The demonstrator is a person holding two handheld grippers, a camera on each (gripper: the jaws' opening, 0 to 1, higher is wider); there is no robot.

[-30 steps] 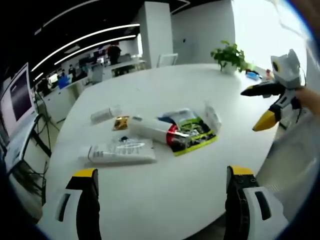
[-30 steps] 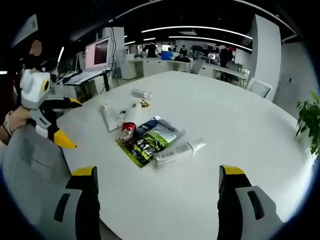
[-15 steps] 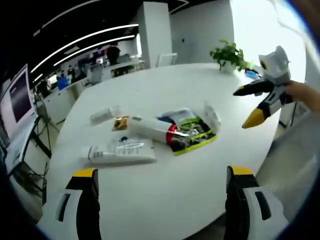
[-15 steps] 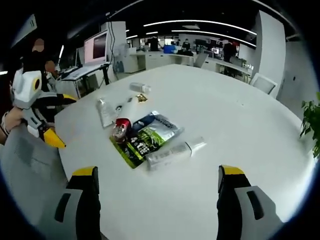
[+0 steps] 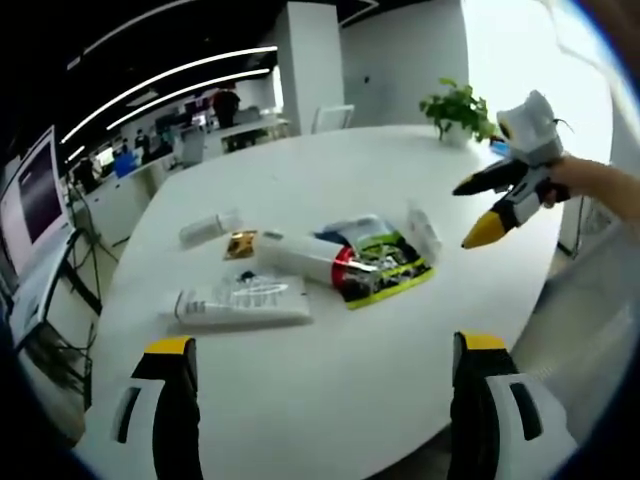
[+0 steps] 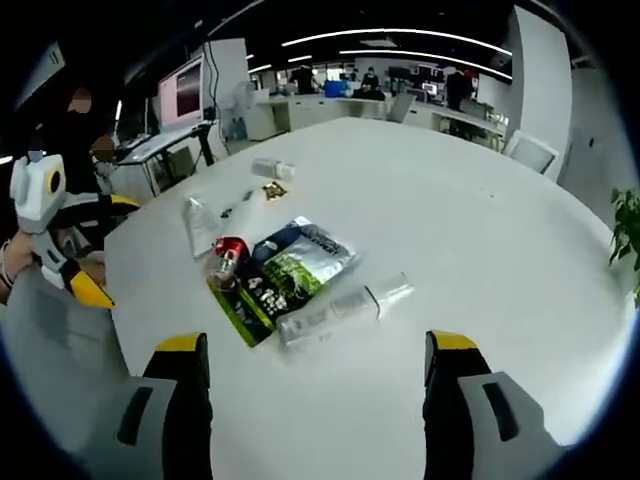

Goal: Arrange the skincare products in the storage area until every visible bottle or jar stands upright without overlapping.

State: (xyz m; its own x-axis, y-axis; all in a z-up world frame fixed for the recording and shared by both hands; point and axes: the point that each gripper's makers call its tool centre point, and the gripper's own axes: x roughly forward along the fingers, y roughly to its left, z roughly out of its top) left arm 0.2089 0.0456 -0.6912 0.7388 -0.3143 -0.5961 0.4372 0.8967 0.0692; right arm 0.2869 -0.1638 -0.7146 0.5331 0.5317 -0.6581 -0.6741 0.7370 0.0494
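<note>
We cannot read the print on the green packet (image 5: 385,272); the red-capped bottle (image 5: 305,260) and white tube (image 5: 240,303) lie flat mid-tabletop (image 5: 330,400); our left tool (image 5: 325,400) and right tool (image 6: 310,395) hover apart and empty, well short of them.

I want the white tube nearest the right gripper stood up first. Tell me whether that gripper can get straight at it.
Probably yes. The white tube lies alone on bare table beside the green pouch, ahead of the right gripper, whose jaws stand open with nothing between.
</note>
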